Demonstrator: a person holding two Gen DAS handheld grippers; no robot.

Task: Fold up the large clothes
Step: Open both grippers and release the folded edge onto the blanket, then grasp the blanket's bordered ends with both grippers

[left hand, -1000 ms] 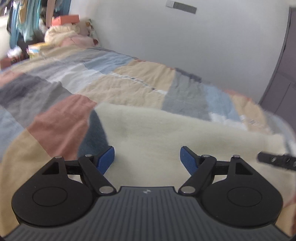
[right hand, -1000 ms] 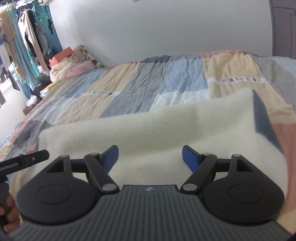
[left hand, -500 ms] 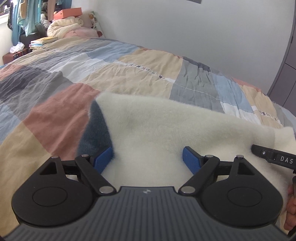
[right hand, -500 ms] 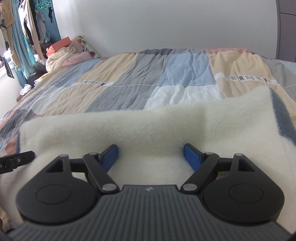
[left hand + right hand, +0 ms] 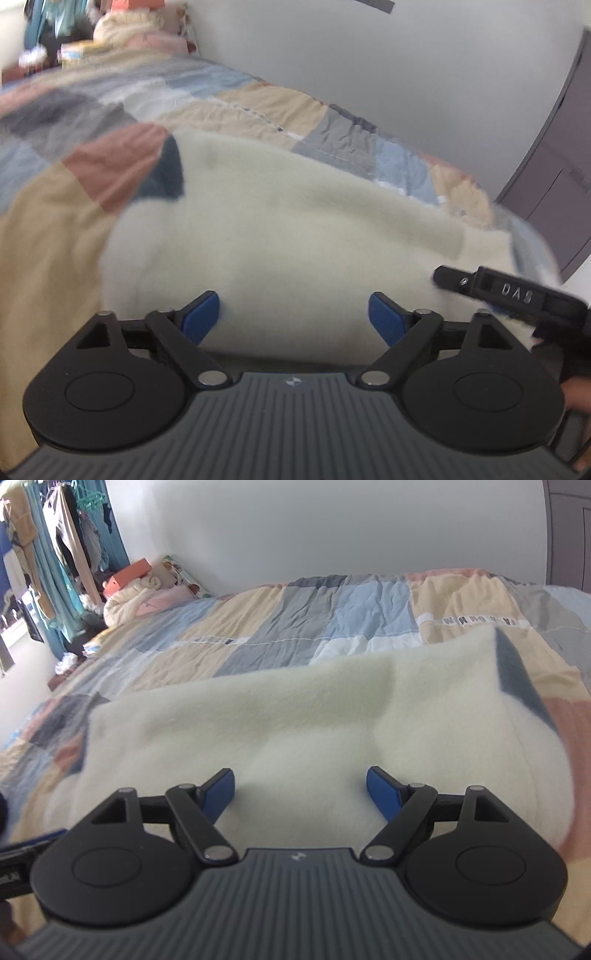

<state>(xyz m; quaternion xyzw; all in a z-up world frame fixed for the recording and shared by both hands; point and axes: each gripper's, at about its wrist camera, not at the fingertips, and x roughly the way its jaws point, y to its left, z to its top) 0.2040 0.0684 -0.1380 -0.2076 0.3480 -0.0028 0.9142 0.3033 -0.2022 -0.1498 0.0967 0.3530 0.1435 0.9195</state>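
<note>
A cream fleece garment [image 5: 280, 236] with a dark blue patch [image 5: 166, 173] at one corner lies flat on a patchwork bed. It also shows in the right wrist view [image 5: 280, 723], with the blue patch [image 5: 513, 672] at its far right. My left gripper [image 5: 293, 314] is open and empty over the garment's near edge. My right gripper [image 5: 300, 788] is open and empty over the same edge. The right gripper's black body [image 5: 517, 295] shows at the right of the left wrist view.
The patchwork quilt [image 5: 295, 620] covers the bed. A pile of bedding and an orange box [image 5: 127, 578] sit at the far end by a white wall. Hanging clothes [image 5: 62, 554] are at far left. A dark wardrobe [image 5: 554, 177] stands at right.
Both grippers have shifted slightly over the garment's near edge, with the view blurred by motion. Both stay open. The garment lies as before.
</note>
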